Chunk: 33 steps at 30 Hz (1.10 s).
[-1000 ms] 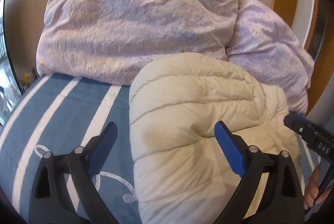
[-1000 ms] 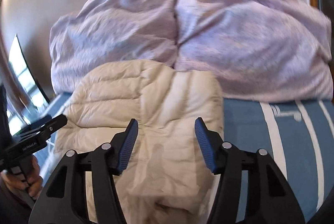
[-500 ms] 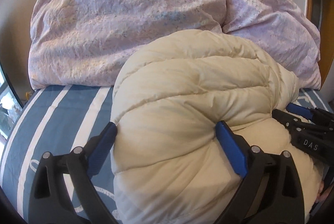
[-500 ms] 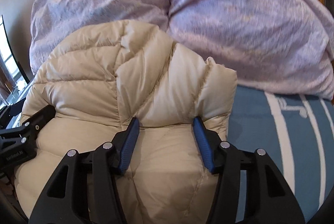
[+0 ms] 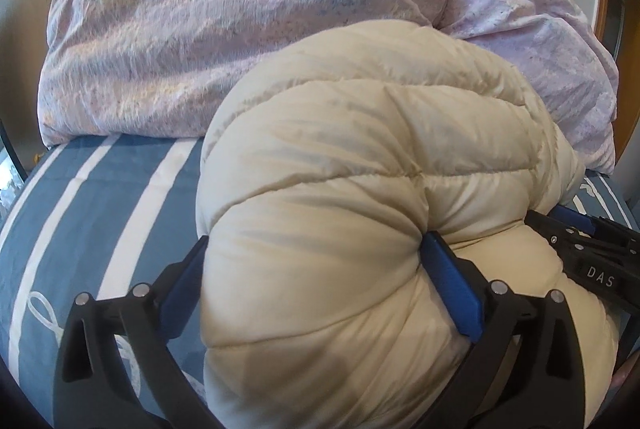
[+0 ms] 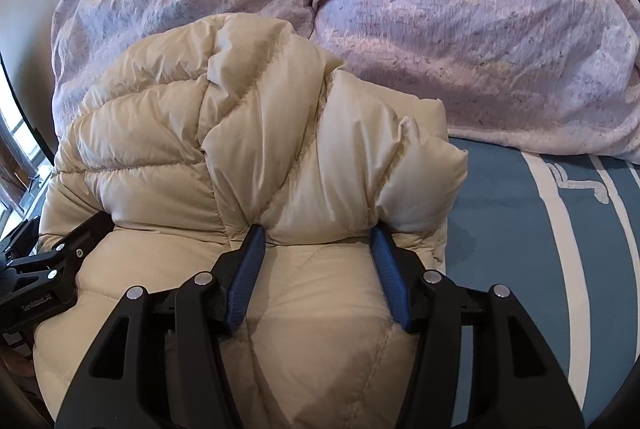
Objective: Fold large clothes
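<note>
Cream quilted down jacket [image 5: 352, 213] lies on the blue white-striped bed [image 5: 100, 197], rolled over itself mid-fold. Left tongs [image 5: 316, 285] straddle its bulging roll, spread wide; whether they pinch it I cannot tell. Right tongs [image 6: 318, 269], half open, bracket a puffed fold [image 6: 320, 165]. Next, I judge, the roll needs pressing flat. Crumpled lilac duvet [image 6: 460, 21] crowds the far side, limiting room.

jacket [image 5: 352, 213]: flat a second ago, now bulged into a rolled fold | left claw [image 5: 320, 269]: moved in, fingers pressing fold | right claw [image 6: 316, 253]: moved in likewise
</note>
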### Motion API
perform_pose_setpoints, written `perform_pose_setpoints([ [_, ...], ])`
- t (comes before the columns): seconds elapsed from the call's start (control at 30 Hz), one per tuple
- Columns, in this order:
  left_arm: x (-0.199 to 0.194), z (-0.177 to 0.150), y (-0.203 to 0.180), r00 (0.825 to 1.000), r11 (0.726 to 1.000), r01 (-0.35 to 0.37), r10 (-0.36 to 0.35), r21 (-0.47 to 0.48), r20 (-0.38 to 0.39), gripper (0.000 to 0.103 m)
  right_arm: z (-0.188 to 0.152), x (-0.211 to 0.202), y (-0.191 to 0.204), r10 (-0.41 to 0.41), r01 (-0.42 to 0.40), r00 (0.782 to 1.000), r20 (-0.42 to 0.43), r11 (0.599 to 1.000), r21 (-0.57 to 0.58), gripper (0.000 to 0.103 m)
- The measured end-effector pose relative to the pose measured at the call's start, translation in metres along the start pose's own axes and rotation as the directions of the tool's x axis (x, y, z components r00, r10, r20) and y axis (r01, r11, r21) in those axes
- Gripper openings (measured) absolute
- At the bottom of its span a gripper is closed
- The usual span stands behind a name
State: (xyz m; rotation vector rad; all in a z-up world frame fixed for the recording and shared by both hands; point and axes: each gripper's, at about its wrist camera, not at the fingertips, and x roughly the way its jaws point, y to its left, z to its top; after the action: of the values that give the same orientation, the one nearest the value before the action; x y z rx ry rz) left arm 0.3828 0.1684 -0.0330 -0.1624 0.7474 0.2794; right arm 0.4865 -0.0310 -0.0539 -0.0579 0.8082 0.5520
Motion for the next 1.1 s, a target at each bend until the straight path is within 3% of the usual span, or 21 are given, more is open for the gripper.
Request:
perform_pose_setpoints([
  [0.4,0.010,0.001,-0.001,0.999,1.000,-0.026,0.027,0.010,-0.038,0.101,0.002,0.004,0.002,-0.014,0.013,1.000,-0.007,1.000,-0.007,0.057],
  [0.57,-0.001,0.002,-0.005,0.999,0.999,-0.040,0.041,0.032,-0.029,0.101,0.001,-0.018,0.006,-0.042,0.042,0.999,0.005,0.999,-0.030,0.058],
  [0.67,-0.023,-0.001,-0.004,0.999,0.998,-0.035,0.036,0.045,-0.012,0.101,-0.004,-0.043,0.006,0.005,-0.004,0.999,0.037,1.000,-0.018,0.058],
  [0.8,-0.061,-0.009,-0.004,0.999,0.997,-0.012,0.009,0.078,0.036,0.101,-0.017,-0.080,0.004,0.123,-0.123,0.990,0.068,0.992,-0.002,0.058],
  [0.9,-0.081,-0.019,-0.006,0.998,0.994,0.006,-0.012,0.113,0.057,0.101,-0.029,-0.091,0.009,0.156,-0.154,0.986,0.060,0.988,-0.028,0.057],
  [1.1,-0.077,-0.034,-0.009,1.000,0.988,-0.011,0.007,0.156,0.027,0.101,-0.055,-0.073,0.011,0.095,-0.097,0.995,-0.022,0.993,-0.063,0.057],
])
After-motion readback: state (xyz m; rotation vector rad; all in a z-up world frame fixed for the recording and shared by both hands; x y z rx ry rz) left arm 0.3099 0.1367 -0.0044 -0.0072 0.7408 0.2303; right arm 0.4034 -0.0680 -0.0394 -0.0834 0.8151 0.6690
